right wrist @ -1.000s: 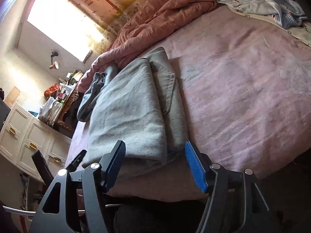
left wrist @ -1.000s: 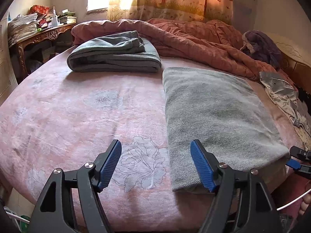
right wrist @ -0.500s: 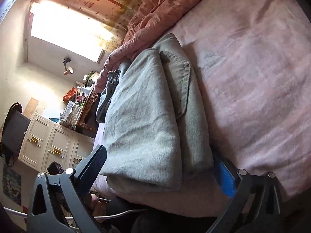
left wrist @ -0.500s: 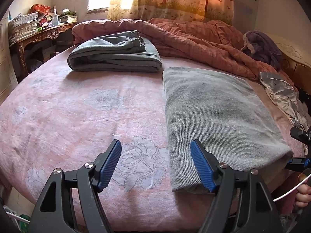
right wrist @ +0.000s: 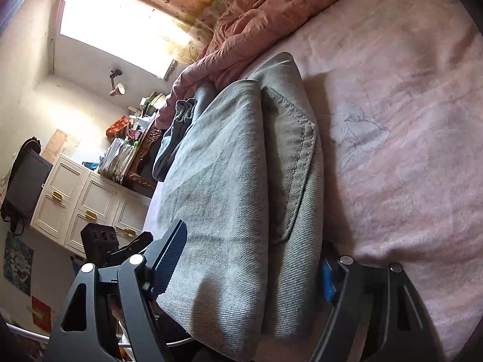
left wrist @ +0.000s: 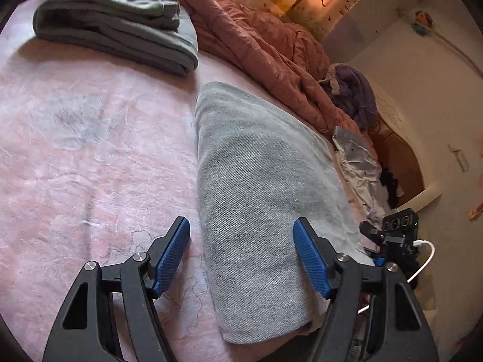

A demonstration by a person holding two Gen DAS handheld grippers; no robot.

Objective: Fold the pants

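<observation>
Both tools are closing around the near end of the folded pants (left wrist: 259, 199) on the bed (left wrist: 90, 157), left tool (left wrist: 241, 256) and right tool (right wrist: 250, 274) not yet pinching, so each should bite all layers squarely.

Round bed (left wrist: 75, 166) under a pink flowered cover; folded light-grey pants (left wrist: 256, 211) at its near edge, darker folded clothes (left wrist: 120, 27) beyond the pants, crumpled reddish quilt (left wrist: 265, 51) farther back.
</observation>
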